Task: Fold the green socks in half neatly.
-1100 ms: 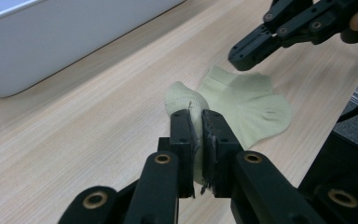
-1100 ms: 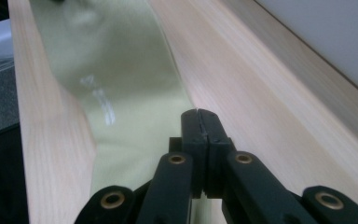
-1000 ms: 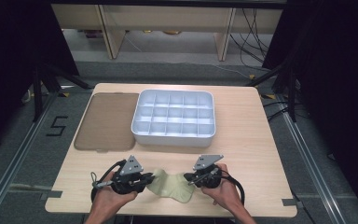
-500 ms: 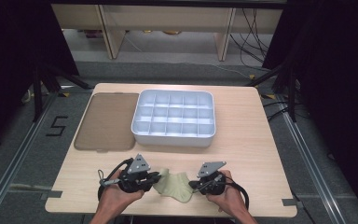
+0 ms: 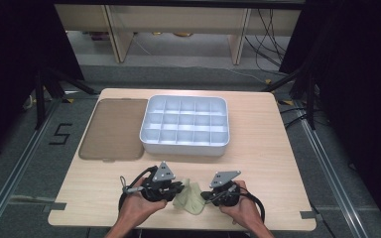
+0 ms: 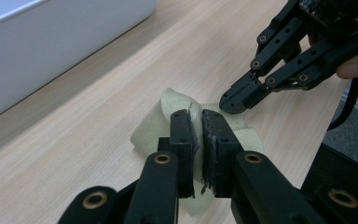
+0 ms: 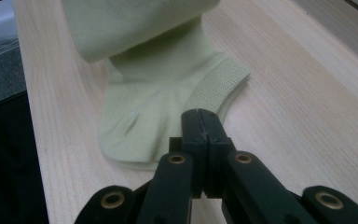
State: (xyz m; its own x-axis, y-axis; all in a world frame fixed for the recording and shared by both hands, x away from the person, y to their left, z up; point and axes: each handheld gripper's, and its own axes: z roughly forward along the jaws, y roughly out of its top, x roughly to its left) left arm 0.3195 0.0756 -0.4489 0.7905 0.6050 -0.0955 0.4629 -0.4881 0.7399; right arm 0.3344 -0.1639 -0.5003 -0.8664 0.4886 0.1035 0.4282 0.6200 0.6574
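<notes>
Wooden surface (image 5: pixel 258 148) carries a white compartmented plastic tray (image 5: pixel 184 124) at the high view's centre. Lower down, a pale green ribbed sock (image 5: pixel 191 197) lies bunched; the left gripper (image 6: pixel 199 135) pinches its fold, the right gripper (image 7: pixel 200 128) its cuff edge.

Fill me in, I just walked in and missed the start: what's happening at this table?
A person is handling a pale green sock near the front edge of the wooden table, with tongs in each hand. The left tongs are shut on a fold of the sock. The right tongs are shut and rest at its cuff; whether they pinch fabric is unclear. A white compartment tray and a brown lid lie side by side farther back.
</notes>
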